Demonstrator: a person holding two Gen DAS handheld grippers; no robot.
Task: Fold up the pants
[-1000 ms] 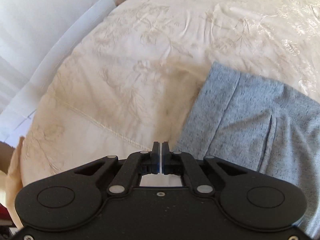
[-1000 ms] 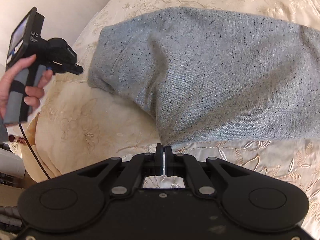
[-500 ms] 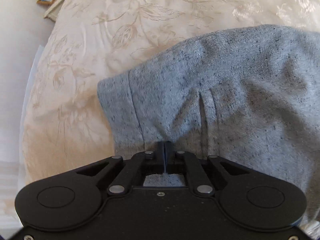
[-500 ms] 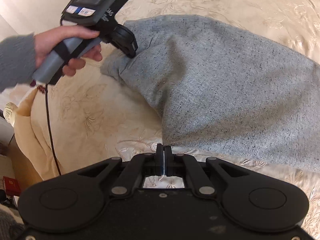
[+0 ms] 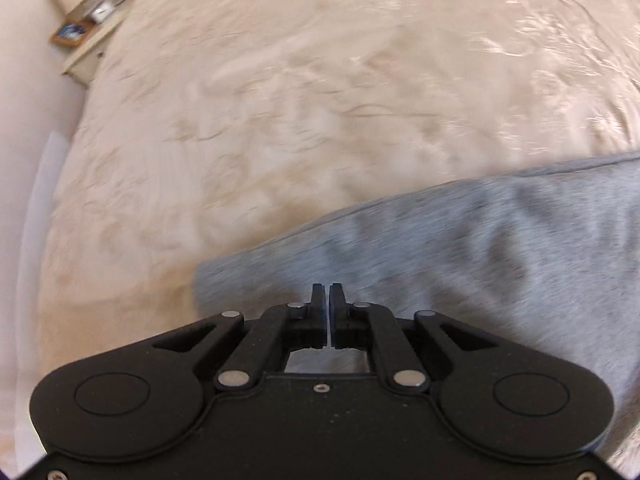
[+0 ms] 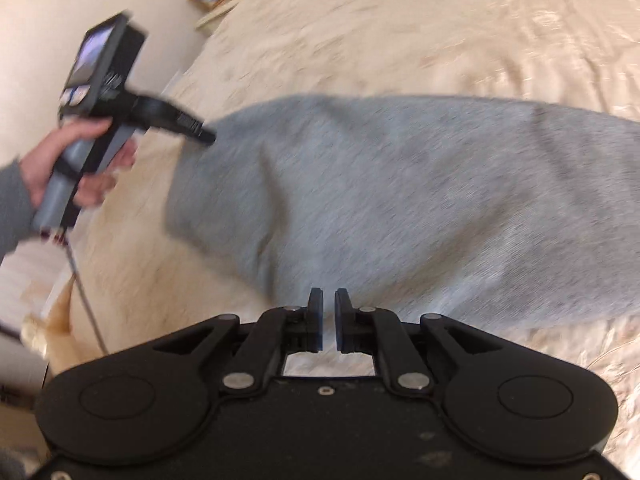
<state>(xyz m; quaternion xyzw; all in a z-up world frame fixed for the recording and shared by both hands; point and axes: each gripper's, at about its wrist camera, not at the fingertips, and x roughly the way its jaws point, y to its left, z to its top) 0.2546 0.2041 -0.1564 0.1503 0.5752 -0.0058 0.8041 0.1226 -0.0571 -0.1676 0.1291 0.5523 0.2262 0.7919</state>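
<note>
Grey pants (image 5: 480, 248) lie across the cream embroidered bedspread (image 5: 280, 100). My left gripper (image 5: 329, 292) sits on their edge close to a corner, its jaws pinched to a hairline slit against the fabric. In the right wrist view, the left gripper (image 6: 206, 138) meets the far left corner of the pants (image 6: 400, 200), held by a person's hand (image 6: 84, 152). My right gripper (image 6: 328, 300) hovers at the pants' near edge. Its jaws are opening and nothing is between the pads. Both views are blurred by motion.
A nightstand (image 5: 84, 36) with small items stands beyond the bed's far left corner, against a pale wall. A cable (image 6: 84, 292) hangs from the left gripper's handle past the bed's left edge. Bare bedspread (image 6: 400, 32) stretches beyond the pants.
The left gripper swung from bare bedspread onto the pants' corner and rolled. The right gripper's jaws, shut before, now stand slightly apart, and it has lifted a little.
</note>
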